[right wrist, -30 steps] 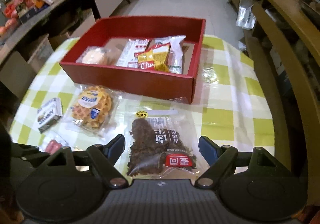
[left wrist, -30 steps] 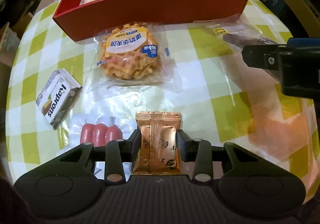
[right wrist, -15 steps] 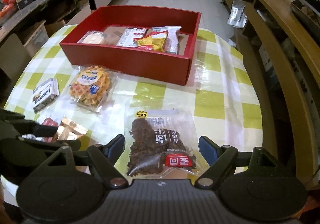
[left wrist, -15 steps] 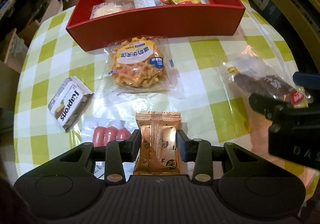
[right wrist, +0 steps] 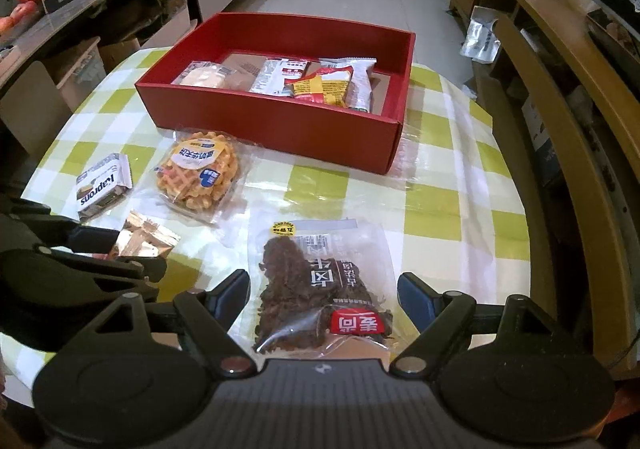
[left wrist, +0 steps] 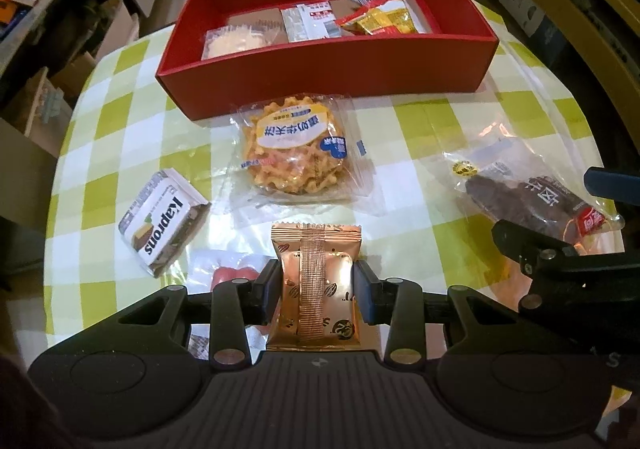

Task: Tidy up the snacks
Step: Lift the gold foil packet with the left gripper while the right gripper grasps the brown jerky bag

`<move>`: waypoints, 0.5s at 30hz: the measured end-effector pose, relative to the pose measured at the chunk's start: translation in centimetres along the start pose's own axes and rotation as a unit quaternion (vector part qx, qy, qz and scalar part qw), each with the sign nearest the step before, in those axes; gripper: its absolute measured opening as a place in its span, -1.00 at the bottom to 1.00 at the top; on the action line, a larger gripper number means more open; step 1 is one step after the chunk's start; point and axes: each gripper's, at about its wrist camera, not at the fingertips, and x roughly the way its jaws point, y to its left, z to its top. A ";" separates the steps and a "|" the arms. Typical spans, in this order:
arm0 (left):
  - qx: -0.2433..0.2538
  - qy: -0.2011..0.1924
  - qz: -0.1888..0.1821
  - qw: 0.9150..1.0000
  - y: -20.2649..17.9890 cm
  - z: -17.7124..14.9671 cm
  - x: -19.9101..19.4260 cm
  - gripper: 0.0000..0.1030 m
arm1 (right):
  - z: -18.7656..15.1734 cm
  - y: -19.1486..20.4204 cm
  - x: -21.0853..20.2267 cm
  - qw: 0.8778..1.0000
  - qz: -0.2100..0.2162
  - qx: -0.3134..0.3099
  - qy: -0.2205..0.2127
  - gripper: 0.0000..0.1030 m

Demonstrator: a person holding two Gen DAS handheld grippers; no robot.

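My left gripper is shut on a copper foil snack packet, held upright just above the checked tablecloth. My right gripper is shut on a clear bag of dark jerky, its wide-set fingers pressing the bag's edges. From the left wrist view the jerky bag and the right gripper sit at the right edge. A red box with several wrapped snacks inside stands at the far side, beyond both grippers. The copper packet shows at lower left in the right wrist view.
A wrapped waffle lies in front of the box. A Kaprons packet lies left, and a sausage pack is partly under my left fingers. The round table drops off at right beside a wooden rail.
The right gripper has carried the jerky bag back from the red box toward the near right. Both views now sit farther from the box. The copper packet stays gripped.
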 end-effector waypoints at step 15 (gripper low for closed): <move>0.004 -0.004 0.007 1.000 -0.1 0.7 0.1 -0.10 | 0.9 -0.3 0.4 1.000 0.002 -0.003 -0.002 0.68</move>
